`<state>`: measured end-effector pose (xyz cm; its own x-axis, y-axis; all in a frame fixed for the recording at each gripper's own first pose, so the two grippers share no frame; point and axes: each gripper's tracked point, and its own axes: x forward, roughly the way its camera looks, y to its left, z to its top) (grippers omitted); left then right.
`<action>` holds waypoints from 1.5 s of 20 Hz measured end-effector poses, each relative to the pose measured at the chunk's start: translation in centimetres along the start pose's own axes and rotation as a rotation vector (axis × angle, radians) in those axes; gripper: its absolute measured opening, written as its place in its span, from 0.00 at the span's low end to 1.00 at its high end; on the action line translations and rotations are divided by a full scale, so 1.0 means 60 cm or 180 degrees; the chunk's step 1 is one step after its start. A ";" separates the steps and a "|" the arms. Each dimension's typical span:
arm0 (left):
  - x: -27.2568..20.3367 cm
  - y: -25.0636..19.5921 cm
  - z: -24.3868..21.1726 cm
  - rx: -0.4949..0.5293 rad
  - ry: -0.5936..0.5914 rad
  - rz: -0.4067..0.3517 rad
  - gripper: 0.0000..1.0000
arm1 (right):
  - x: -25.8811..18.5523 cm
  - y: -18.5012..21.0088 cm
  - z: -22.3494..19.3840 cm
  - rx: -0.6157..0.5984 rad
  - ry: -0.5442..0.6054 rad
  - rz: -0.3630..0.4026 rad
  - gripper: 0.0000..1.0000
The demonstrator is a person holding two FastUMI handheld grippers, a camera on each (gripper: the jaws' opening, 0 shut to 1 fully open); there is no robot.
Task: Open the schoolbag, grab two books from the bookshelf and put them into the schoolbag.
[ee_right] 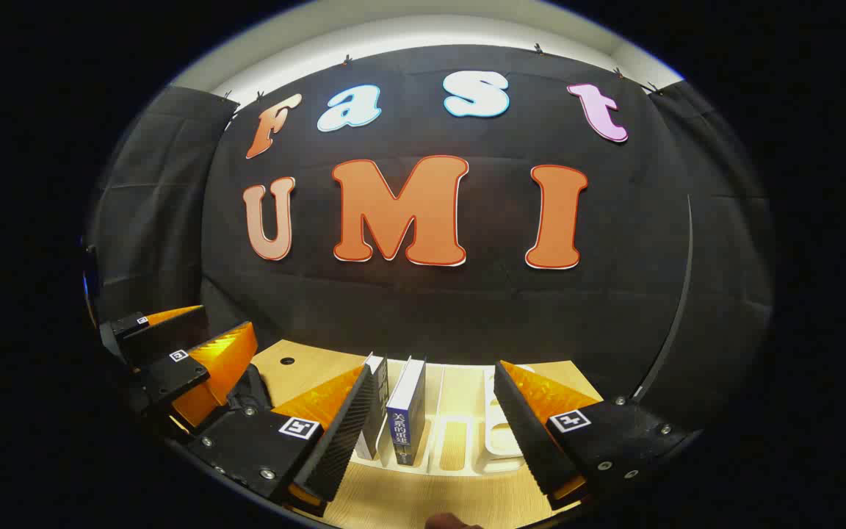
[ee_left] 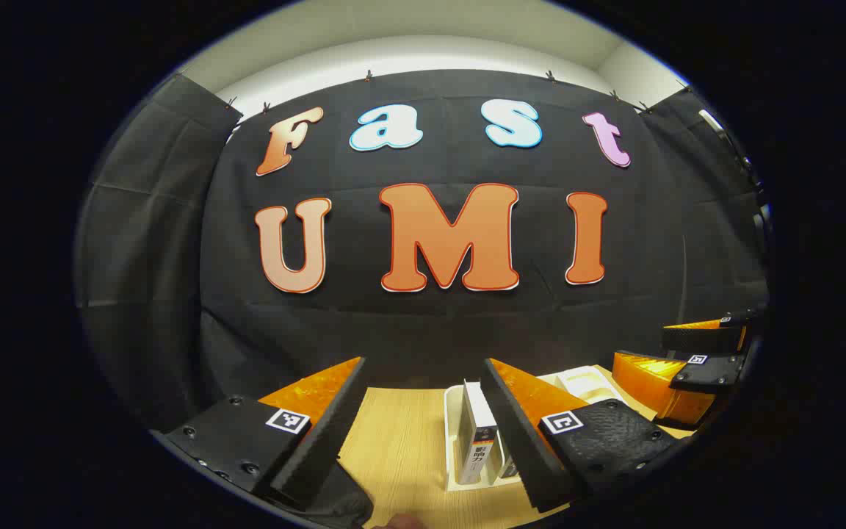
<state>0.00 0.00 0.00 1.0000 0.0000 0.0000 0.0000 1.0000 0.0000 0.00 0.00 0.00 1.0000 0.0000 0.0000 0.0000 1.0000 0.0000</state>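
Note:
A white slotted book rack point(ee_right: 460, 444) stands on the wooden table point(ee_right: 393, 499) right ahead of my right gripper point(ee_right: 435, 367). Two upright books sit in it: a pale one point(ee_right: 375, 411) beside my left finger and a blue one point(ee_right: 407, 411) between the open fingers, neither touched. In the left gripper view the rack point(ee_left: 452, 441) and a white book point(ee_left: 476, 433) lie just inside the right finger of my open left gripper point(ee_left: 424, 364). Dark fabric point(ee_left: 342, 503), perhaps the schoolbag, lies under its left finger.
Each view shows the other gripper off to the side: the left gripper point(ee_right: 188, 360) at far left, the right gripper point(ee_left: 695, 364) at far right. The booth's black cloth wall point(ee_right: 423, 316) rises just behind the table. A small hole point(ee_right: 287, 361) marks the tabletop.

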 end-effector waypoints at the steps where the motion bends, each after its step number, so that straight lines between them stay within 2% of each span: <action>1: -0.001 -0.001 -0.001 -0.0001 -0.0006 -0.0003 0.99 | 0.000 -0.003 -0.001 0.0010 0.0003 -0.0006 0.98; 25: -0.007 0.001 -0.011 0.0031 -0.0014 -0.0025 0.99 | -0.001 -0.002 -0.007 0.0039 0.0066 -0.0017 0.98; 30: -0.008 0.009 -0.029 0.0208 0.0033 0.0041 0.99 | 0.000 -0.003 -0.011 0.0063 0.0097 -0.0026 0.98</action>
<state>-0.45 0.55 -1.75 0.9999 0.0133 -0.0098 -0.0127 0.9978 0.0652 0.01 -0.17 -0.64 0.9995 -0.0080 -0.0306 0.0086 0.9998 0.0196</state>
